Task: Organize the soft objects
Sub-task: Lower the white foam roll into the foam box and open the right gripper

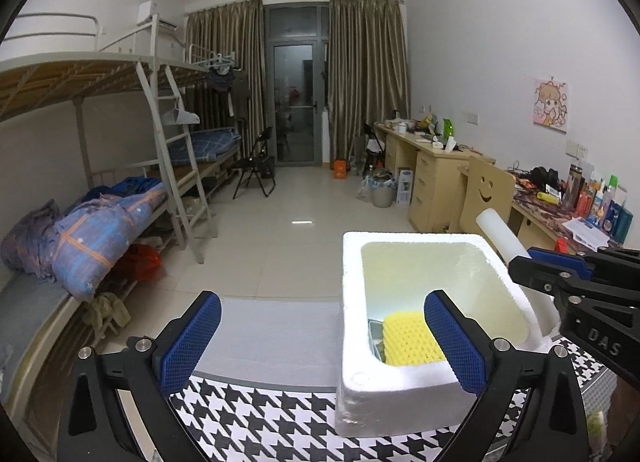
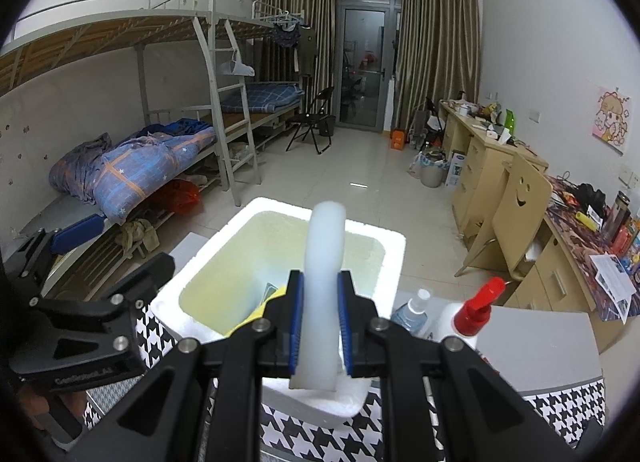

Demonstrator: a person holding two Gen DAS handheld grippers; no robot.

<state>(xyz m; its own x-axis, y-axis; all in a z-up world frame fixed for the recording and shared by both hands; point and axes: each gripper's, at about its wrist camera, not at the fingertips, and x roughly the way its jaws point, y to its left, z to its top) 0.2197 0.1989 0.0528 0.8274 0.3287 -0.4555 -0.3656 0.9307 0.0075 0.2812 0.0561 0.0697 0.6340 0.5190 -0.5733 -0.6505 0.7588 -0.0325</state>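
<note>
Right gripper [image 2: 321, 326] clamps white foam strip [image 2: 322, 262] above styrofoam box [image 2: 394, 258]. Strip bows: light, soft, likely springy; grip mid-length. Left gripper [image 1: 320, 342] spread wide, empty. Yellow egg-crate sponge [image 1: 408, 340] lies inside box.

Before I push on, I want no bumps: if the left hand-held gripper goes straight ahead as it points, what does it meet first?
Probably the white foam box: its left wall sits between the open fingers of the left hand-held gripper, the right finger over the yellow sponge inside. Depth is unclear, so it might pass above.
</note>
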